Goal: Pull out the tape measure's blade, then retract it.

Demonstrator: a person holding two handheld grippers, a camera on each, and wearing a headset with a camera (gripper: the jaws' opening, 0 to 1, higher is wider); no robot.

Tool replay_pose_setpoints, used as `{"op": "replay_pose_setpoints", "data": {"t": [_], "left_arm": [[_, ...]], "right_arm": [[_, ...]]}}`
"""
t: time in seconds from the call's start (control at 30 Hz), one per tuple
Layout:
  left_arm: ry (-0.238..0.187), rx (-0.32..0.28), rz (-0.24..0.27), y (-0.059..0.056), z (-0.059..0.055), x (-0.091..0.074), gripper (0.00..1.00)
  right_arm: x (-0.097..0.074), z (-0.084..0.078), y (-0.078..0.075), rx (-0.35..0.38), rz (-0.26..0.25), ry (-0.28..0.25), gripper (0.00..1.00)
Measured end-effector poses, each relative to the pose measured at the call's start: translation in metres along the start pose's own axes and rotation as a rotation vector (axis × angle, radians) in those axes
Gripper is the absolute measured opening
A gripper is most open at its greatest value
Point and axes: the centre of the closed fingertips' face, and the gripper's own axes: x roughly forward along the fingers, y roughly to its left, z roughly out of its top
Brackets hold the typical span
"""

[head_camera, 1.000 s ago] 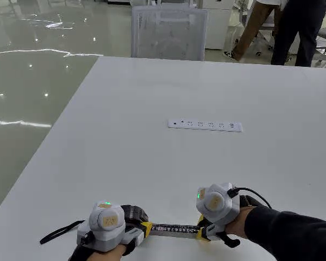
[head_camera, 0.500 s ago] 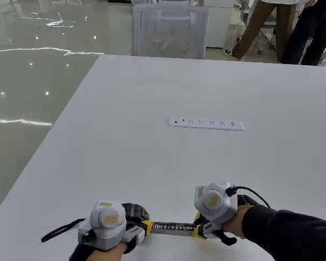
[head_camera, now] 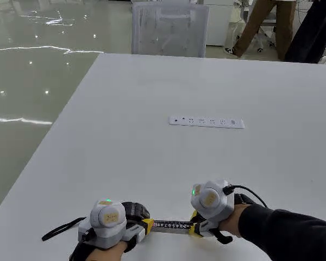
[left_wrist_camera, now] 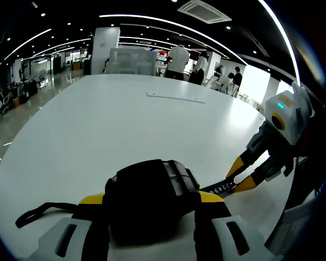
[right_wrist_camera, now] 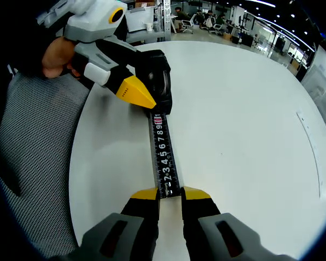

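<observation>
1. Head view: wide white worktop, with everything at its near edge.
2. Left gripper view: chunky black tape measure clamped between the jaws of the left gripper.
3. Right gripper view: right gripper pinching the tip of the short pale numbered blade, lying flat on the worktop.

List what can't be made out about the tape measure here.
- Tip of the blade: right gripper view, hidden between the fingertips of the right gripper.
- Front of the tape measure case: left gripper view, it faces away; head view, the left gripper partly covers it.
- Numbers on the blade: head view, too small.
</observation>
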Motion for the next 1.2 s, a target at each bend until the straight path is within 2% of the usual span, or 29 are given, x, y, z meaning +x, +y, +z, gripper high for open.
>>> {"op": "replay_pose_setpoints", "data": {"t": [0.33,0.5,0.57,0.67,0.77,0.8,0.87,0.97,1.2], "left_arm": [[0.006,-0.003,-0.01,0.0,-0.0001,-0.0003,0.59],[-0.004,-0.001,-0.01,-0.0014,-0.0002,-0.0006,0.6],[0.006,-0.031,-0.017,-0.001,-0.0016,-0.0004,0.61],[-0.001,-0.081,-0.029,-0.004,0.0017,0.0003,0.64],[0.016,-0.069,-0.013,-0.0071,0.0006,0.0026,0.69],[0.029,-0.044,0.014,-0.0034,-0.0011,0.0035,0.68],[0.019,-0.081,0.016,-0.001,0.0,0.0026,0.63],[0.022,-0.077,0.015,-0.0015,-0.0017,0.0025,0.64],[0.02,-0.128,0.016,-0.0009,-0.0015,0.0043,0.65]], "right_arm": [[-0.0003,0.0004,-0.0008,0.016,-0.004,-0.005,0.11],[-0.0005,0.0004,-0.0002,0.015,-0.006,0.0,0.12],[-0.0003,0.0007,0.0,0.004,-0.006,0.006,0.12],[-0.0003,0.0007,0.0,0.004,-0.006,0.013,0.12],[-0.0002,0.0005,-0.0001,0.006,-0.006,0.017,0.12],[-0.0003,0.0002,-0.0002,0.01,-0.007,0.017,0.12],[-0.0003,0.0002,-0.0001,0.009,-0.009,0.018,0.12],[-0.0003,0.0,-0.0004,0.01,-0.013,0.02,0.12],[-0.0005,0.0003,0.0,0.016,-0.018,0.018,0.12]]}}
